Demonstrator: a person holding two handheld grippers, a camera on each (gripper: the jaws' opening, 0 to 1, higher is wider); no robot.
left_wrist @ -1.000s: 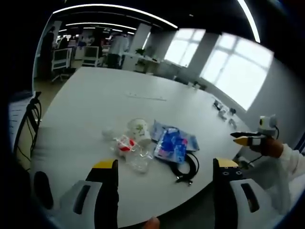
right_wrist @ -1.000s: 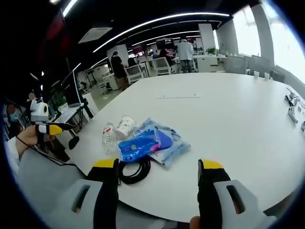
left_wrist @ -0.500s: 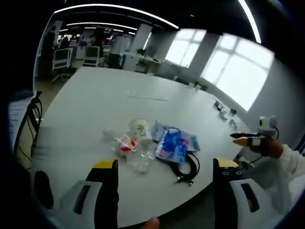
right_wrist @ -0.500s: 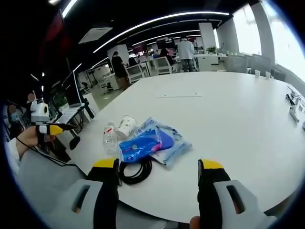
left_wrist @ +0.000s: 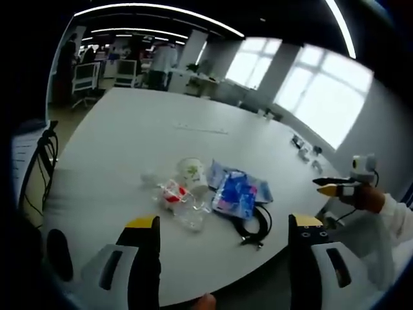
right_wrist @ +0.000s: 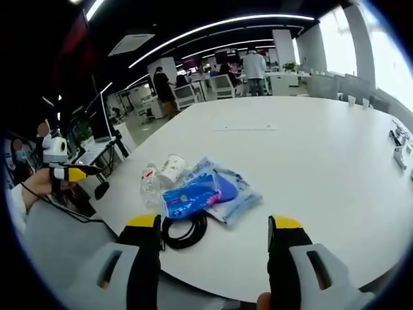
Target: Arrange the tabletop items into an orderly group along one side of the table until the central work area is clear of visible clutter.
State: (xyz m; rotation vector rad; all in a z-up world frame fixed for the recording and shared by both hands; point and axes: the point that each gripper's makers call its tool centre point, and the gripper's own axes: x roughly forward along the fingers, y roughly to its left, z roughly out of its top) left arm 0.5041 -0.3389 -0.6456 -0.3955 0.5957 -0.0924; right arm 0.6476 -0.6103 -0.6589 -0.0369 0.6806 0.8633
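Observation:
On the white table (left_wrist: 129, 142) lies a small heap: a paper cup (left_wrist: 192, 172), a clear bottle with a red label (left_wrist: 171, 194), crumpled clear plastic (left_wrist: 190, 218), blue packets (left_wrist: 236, 194) and a coiled black cable (left_wrist: 253, 226). My left gripper (left_wrist: 224, 225) hangs open before the table's near edge, short of the heap and holding nothing. In the right gripper view the same cup (right_wrist: 171, 168), bottle (right_wrist: 149, 184), packets (right_wrist: 197, 192) and cable (right_wrist: 185, 229) lie just beyond my open, empty right gripper (right_wrist: 214, 226). Each gripper appears in the other's view: right gripper (left_wrist: 335, 187), left gripper (right_wrist: 72, 173).
A thin white strip (left_wrist: 201, 130) lies further along the table. Small objects (left_wrist: 302, 147) sit near its far right edge. A dark chair (left_wrist: 39, 161) stands at the left. Office chairs and people (right_wrist: 251, 68) stand beyond the table. Broad bare tabletop surrounds the heap.
Both views have shifted slightly with the hands. The things on the table lie as before, and both grippers stay open.

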